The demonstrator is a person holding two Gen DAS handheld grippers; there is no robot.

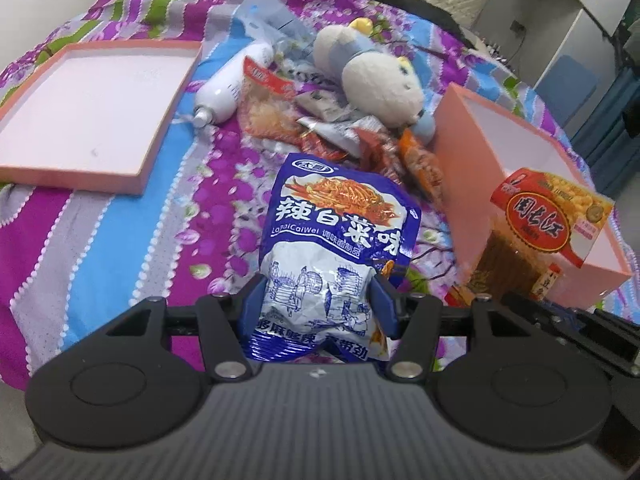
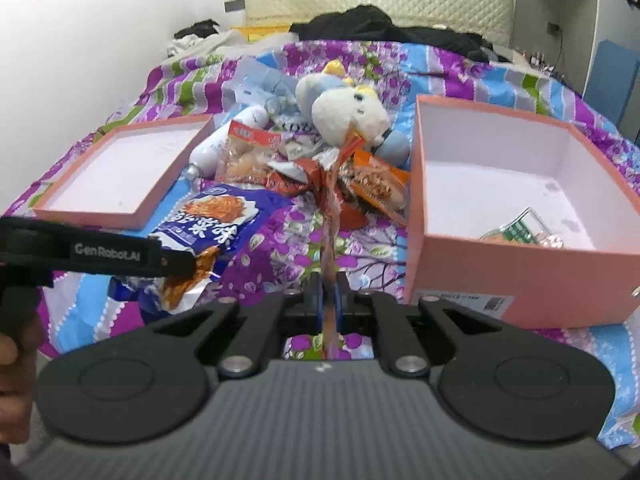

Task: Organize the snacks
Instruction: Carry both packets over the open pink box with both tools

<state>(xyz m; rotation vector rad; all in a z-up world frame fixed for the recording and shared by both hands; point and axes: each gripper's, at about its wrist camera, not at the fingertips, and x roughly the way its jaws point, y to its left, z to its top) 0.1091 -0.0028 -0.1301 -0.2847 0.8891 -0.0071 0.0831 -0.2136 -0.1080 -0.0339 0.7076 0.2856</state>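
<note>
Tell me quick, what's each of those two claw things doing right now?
Left gripper: closed on the blue snack bag, lifted off the bedspread.
Right gripper: shut tight on a thin red and orange snack packet, seen edge-on.

My left gripper (image 1: 322, 304) and right gripper (image 2: 329, 300) are matte black with ribbed housings, round discs, silver screws, blue pads, and white "GenRobot.AI" lettering.

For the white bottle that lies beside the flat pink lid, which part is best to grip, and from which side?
Grip the white bottle across the middle of its round body, coming from above with the jaws across its width. It lies on its side on the bedspread, nozzle toward the camera; a red snack bag crowds its right side.
</note>
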